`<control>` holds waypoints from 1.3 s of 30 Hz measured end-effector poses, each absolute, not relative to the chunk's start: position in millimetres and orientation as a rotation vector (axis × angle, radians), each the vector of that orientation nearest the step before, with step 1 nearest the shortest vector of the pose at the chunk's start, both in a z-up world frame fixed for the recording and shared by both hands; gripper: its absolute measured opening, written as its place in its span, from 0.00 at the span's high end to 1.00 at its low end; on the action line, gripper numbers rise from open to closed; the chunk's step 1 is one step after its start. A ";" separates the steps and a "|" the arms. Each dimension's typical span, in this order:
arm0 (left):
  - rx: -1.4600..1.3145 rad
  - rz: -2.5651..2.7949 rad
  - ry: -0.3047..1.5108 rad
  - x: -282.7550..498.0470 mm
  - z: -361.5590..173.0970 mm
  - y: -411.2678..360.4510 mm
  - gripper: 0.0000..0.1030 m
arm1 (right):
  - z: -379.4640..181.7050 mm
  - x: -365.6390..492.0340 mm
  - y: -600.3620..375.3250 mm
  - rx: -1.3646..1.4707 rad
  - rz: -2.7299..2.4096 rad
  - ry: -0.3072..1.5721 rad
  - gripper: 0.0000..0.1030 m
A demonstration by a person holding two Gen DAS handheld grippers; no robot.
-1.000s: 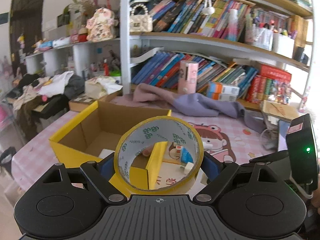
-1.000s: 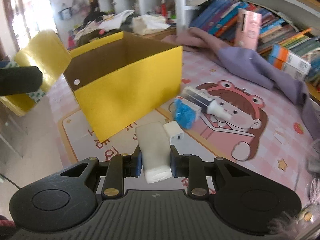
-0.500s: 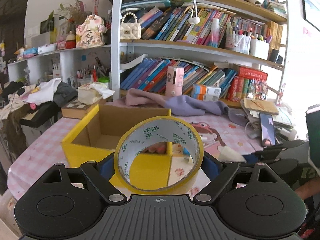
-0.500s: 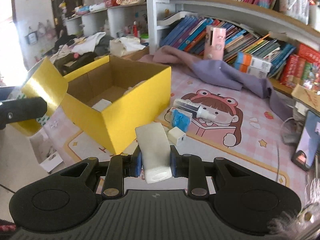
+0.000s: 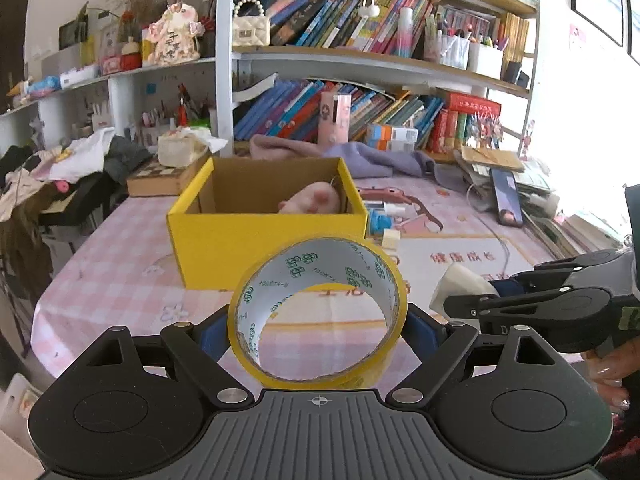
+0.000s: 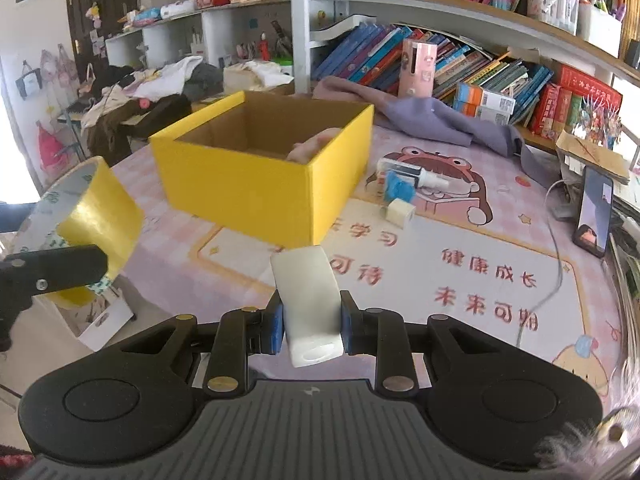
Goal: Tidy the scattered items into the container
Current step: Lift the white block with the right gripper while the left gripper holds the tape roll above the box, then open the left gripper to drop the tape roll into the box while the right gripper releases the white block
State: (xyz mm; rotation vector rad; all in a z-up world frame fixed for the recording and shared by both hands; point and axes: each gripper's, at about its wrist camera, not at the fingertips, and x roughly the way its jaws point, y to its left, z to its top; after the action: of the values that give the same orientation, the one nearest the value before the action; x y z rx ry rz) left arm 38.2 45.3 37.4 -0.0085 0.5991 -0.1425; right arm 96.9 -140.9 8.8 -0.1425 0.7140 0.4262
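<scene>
Both claws have drawn back from the yellow box (image 6: 264, 168), now farther off on the tabletop (image 6: 460, 240). Left claw (image 5: 318, 334) clamps the tape roll (image 5: 318, 312); right claw (image 6: 310, 326) clamps the white bottle (image 6: 308, 300), both held short of the box.

Place: we see a home study room.
Evidence: crowded bookshelves (image 5: 360, 32), cartoon-clothed table (image 6: 480, 240), piled clothes (image 5: 80, 160).

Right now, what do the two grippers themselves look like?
Both match: the left gripper and right gripper have matte black ribbed bodies, round side discs, black linkage arms with silver rivets, and blue pads. A small crosshair mark sits on the body's centre. No cables show. No sleeve is visible.
</scene>
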 end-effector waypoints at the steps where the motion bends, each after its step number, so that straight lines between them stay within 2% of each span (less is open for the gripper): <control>1: -0.012 -0.141 0.598 35.0 37.0 48.4 0.15 | 8.7 91.8 -137.6 -0.146 0.427 0.719 0.76; 21: -0.049 -0.103 0.586 12.1 34.9 87.9 0.15 | 9.6 47.6 -97.0 -0.157 0.521 0.754 0.76; 39: -0.032 -0.049 0.550 48.7 44.5 103.8 0.15 | 19.1 91.3 -70.0 -0.164 0.594 0.690 0.76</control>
State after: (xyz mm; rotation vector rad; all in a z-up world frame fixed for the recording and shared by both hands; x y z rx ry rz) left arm 48.7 103.8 44.5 -0.0321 0.5497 -0.0492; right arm 91.3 -70.0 19.1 -0.1637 0.6903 0.5944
